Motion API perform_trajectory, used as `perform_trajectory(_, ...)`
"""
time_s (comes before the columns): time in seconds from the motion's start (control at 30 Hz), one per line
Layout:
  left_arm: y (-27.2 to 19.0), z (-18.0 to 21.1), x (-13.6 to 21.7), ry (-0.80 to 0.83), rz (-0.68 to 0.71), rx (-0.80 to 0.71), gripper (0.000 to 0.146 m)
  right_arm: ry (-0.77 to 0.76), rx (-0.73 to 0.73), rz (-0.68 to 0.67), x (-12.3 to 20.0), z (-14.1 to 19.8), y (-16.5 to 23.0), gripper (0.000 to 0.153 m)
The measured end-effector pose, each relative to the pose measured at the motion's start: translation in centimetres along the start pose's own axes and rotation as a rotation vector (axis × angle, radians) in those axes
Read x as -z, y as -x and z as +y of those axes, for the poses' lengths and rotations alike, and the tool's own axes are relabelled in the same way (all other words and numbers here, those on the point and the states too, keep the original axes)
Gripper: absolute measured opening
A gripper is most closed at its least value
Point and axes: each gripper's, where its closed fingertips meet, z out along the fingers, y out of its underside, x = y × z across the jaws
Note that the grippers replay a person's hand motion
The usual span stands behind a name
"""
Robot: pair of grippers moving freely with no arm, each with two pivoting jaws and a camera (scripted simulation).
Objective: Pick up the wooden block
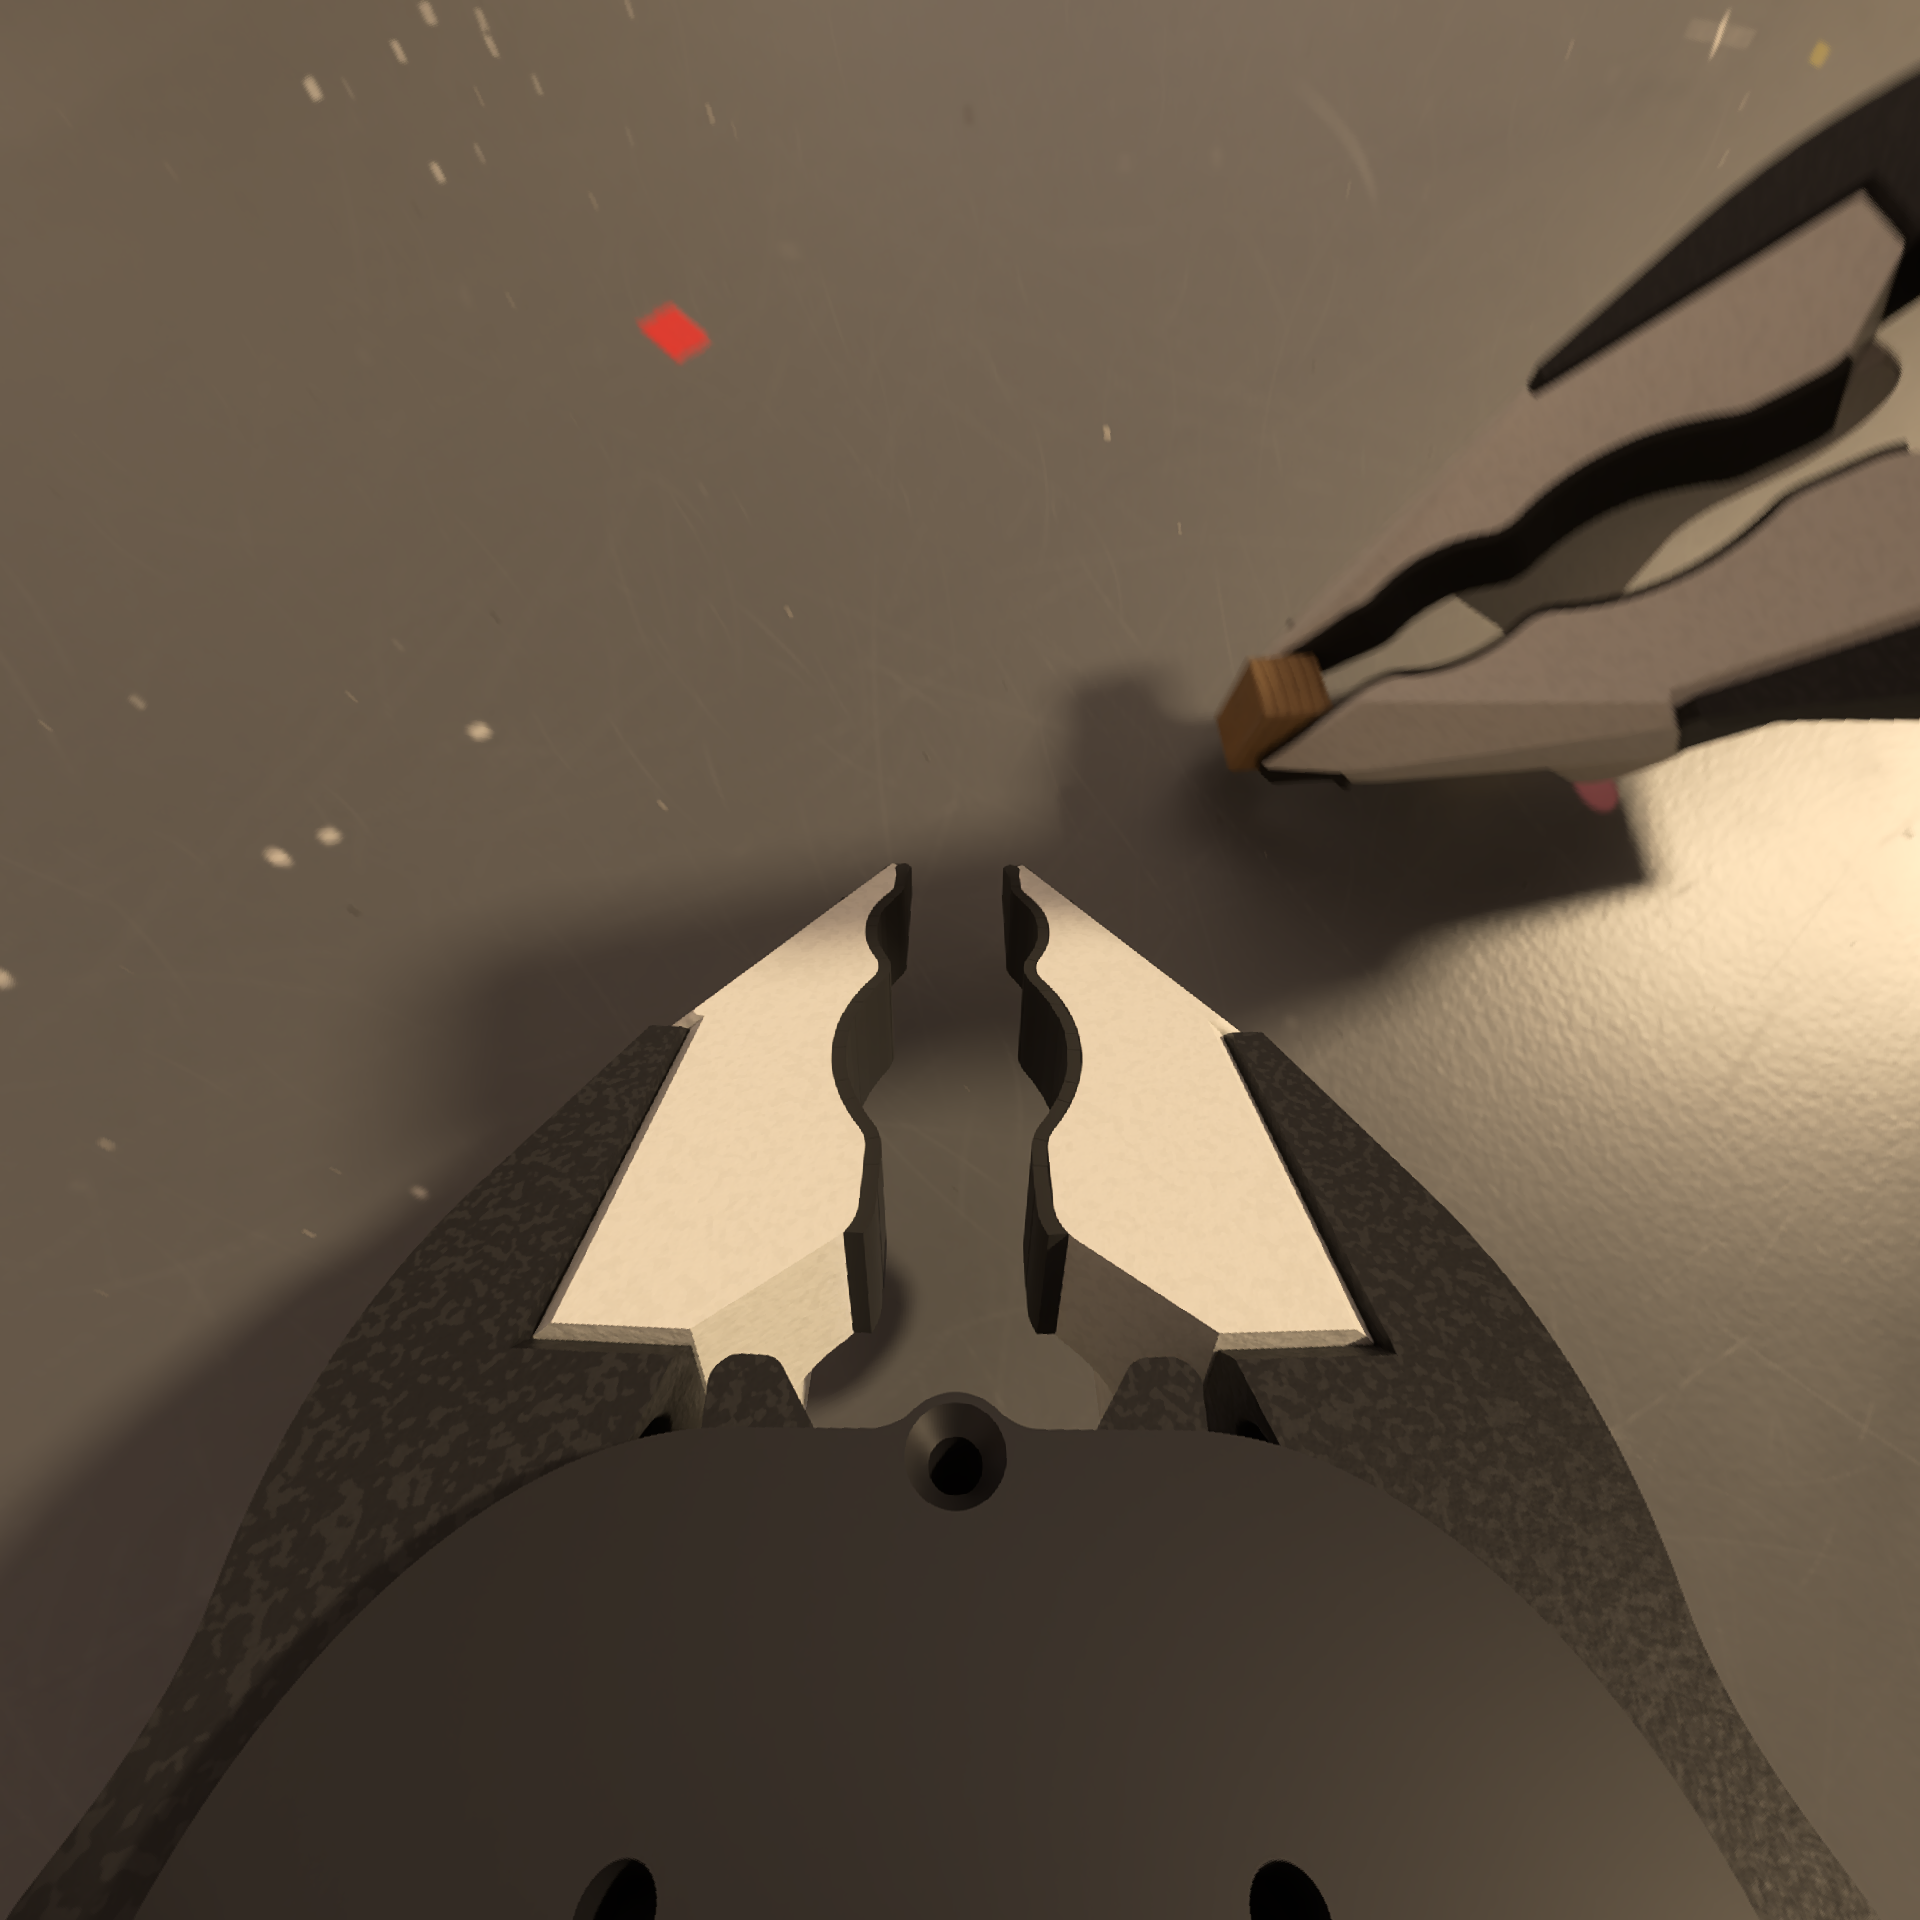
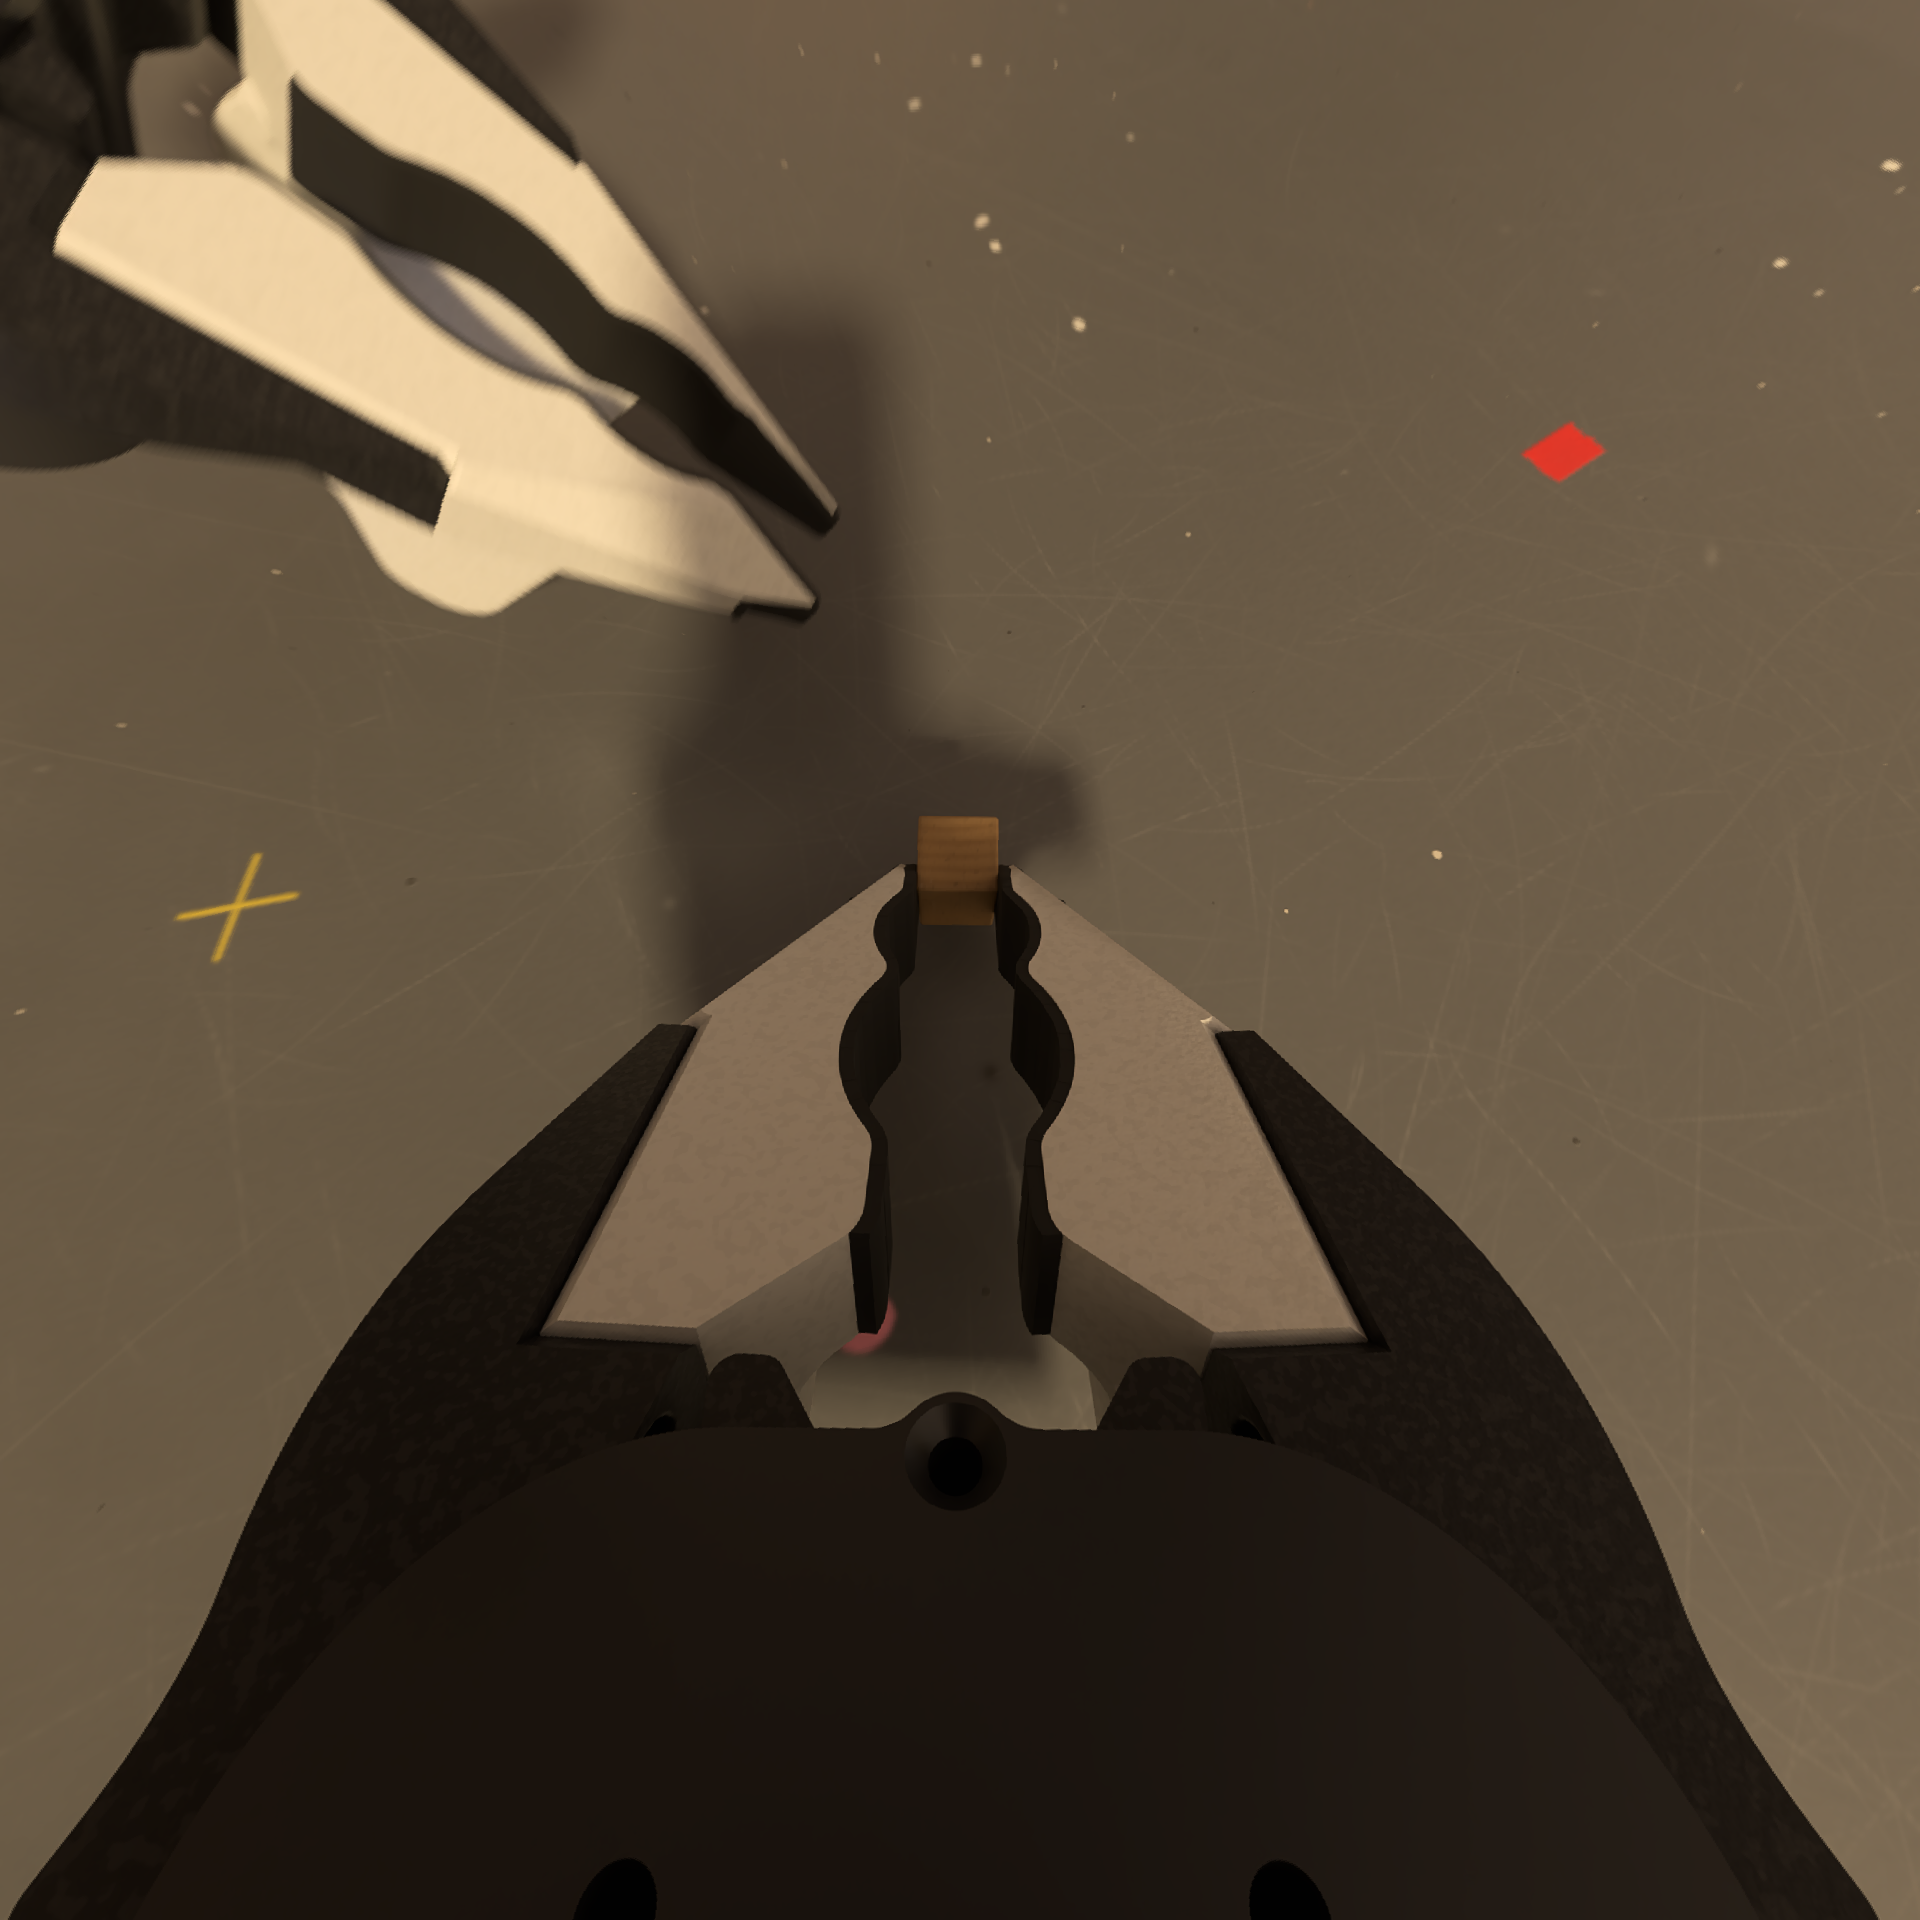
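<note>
Table surface [image 2: 1351,727]: grey-brown, scratched, flecked with pale specks; fills both views. No containers in sight.

Left gripper [image 1: 957,873]: 2 cream fingers on dark speckled mounts, jaws standing a little apart with nothing between them, released. In the right wrist view it [image 2: 821,561] sits up and to the left of the wooden block, well apart from it, tips angled down toward the table.

Right gripper [image 2: 958,871]: 2 grey-lit fingers clenched on the wooden block [image 2: 958,868] at the very tips. The block pokes out past the fingertips. From the left wrist view this gripper [image 1: 1299,717] comes in from the right edge, the block [image 1: 1270,709] pinched at its tip, a shadow spread on the table beneath and left of it. Whether the block touches the table, cannot tell.

Yellow cross mark [image 2: 237,907]: on the table, far left of the block.

Red diamond mark [image 2: 1563,452]: on the table, beyond and right of the block; in the left wrist view [image 1: 673,332] it lies far left of the block.

Small pink spot [image 1: 1597,798]: below the right gripper, behind the block; unclear what it is.
</note>
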Motion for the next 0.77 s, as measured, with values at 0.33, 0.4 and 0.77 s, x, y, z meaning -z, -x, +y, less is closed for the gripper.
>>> perform_trajectory(0.33,10.7,-5.0,-3.6,0.078,-0.032,0.059,0.036,-0.069,0.009,0.002,3.8,0.7,-0.7,0.014)
perform_trajectory(0.4,11.4,-4.7,-4.8,0.147,0.067,0.231,0.036,-0.076,0.004,0.028,4.6,1.0,-1.4,0.014)
perform_trajectory(0.77,9.9,-7.0,-7.2,0.044,0.425,0.653,0.01,-0.151,-0.115,0.09,8.3,2.1,-4.6,0.014)
